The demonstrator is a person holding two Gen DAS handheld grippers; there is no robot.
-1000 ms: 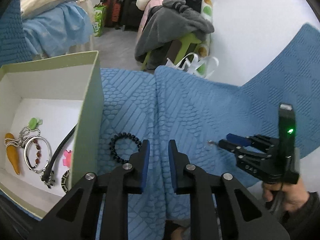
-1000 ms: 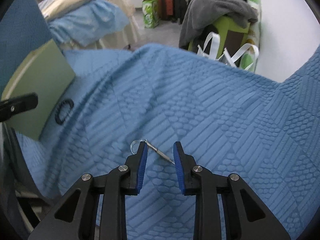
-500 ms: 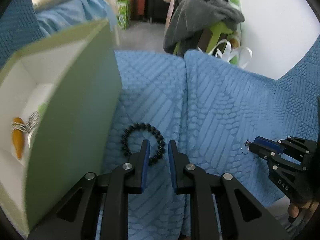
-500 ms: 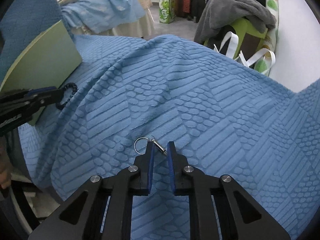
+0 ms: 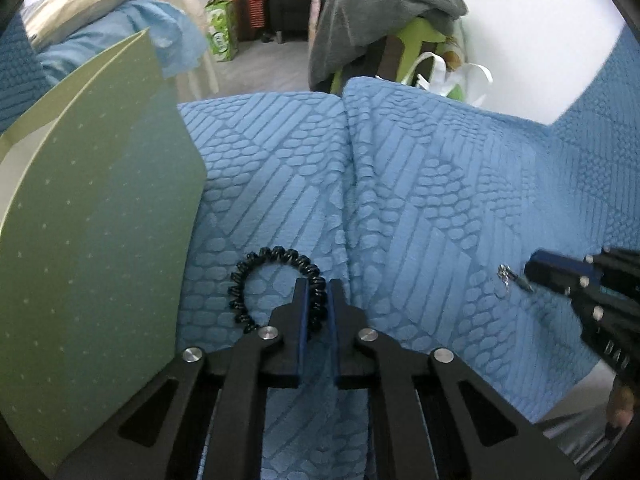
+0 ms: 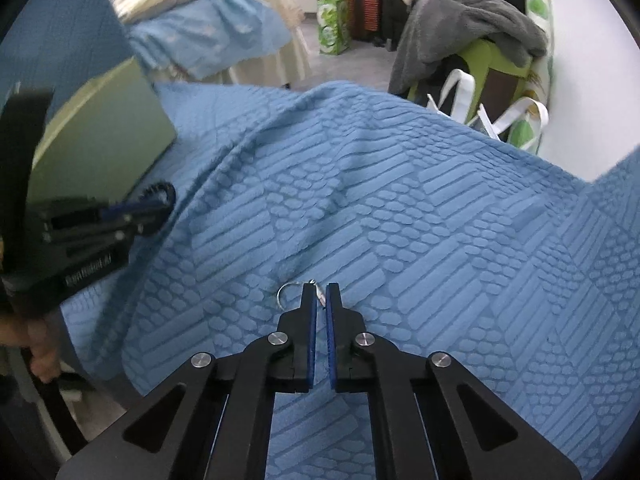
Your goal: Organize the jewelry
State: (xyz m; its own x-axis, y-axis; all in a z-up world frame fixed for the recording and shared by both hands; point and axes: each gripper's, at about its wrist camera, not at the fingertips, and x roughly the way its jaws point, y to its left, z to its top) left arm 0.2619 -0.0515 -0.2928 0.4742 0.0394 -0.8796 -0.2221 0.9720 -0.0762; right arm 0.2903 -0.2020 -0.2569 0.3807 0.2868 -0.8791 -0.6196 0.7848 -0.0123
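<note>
In my left wrist view, the left gripper (image 5: 319,292) has its fingers nearly together, with only a narrow gap, and the right side of the black bracelet (image 5: 276,286) sits between the blue pads. The bracelet looks pinched there, and the rest of its loop lies on the blue blanket (image 5: 420,200), going out toward 10 o'clock from the tips. The green box (image 5: 96,240) stands just beside the bracelet, at 9 o'clock.

In my right wrist view, the right gripper (image 6: 321,294) also has its fingers drawn close, clamped on the thin metal pin of a small silver piece with a ring (image 6: 286,293). The ring sticks out at 10 o'clock from the tips and rests on the blanket (image 6: 440,220). The same piece (image 5: 505,278) appears in the left view at 3 o'clock, at the tip of the right gripper (image 5: 536,270).

The left gripper (image 6: 148,210) shows at 9 o'clock in the right view, blurred, with the bracelet (image 6: 162,194) at its tips, next to the box (image 6: 108,136).
</note>
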